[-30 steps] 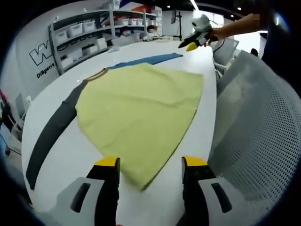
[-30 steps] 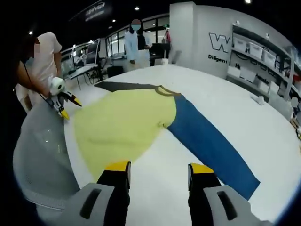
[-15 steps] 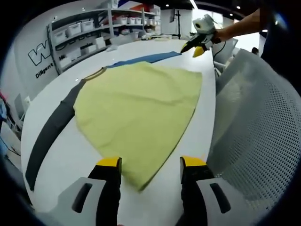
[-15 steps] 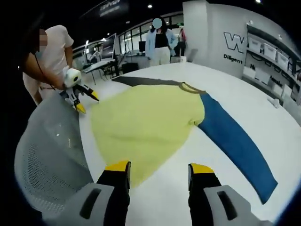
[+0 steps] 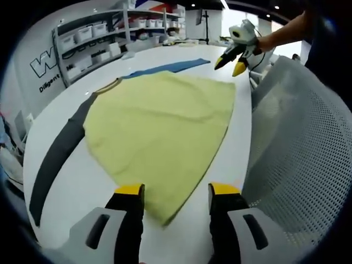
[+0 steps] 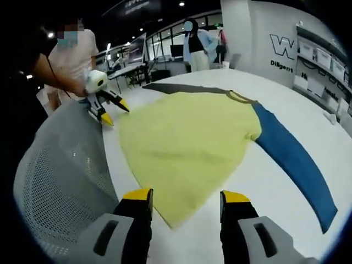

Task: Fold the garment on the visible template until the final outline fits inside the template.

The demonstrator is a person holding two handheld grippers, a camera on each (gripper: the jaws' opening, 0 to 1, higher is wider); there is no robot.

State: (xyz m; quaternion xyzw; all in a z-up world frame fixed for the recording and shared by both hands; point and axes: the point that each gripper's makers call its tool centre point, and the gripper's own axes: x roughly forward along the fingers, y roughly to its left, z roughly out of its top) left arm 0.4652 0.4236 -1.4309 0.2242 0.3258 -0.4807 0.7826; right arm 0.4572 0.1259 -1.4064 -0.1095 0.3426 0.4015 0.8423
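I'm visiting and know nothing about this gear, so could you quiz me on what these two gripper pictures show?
1. True or false: the yellow shirt body lies spread flat on the white table.
2. What colours are the shirt's two long sleeves?
3. The left gripper and right gripper are: A) both clamped on cloth, B) both open and holding nothing, C) one open, one shut.

Key:
1. True.
2. One blue sleeve, one dark grey sleeve.
3. B; each hangs with its jaws apart over a bottom corner of the shirt.
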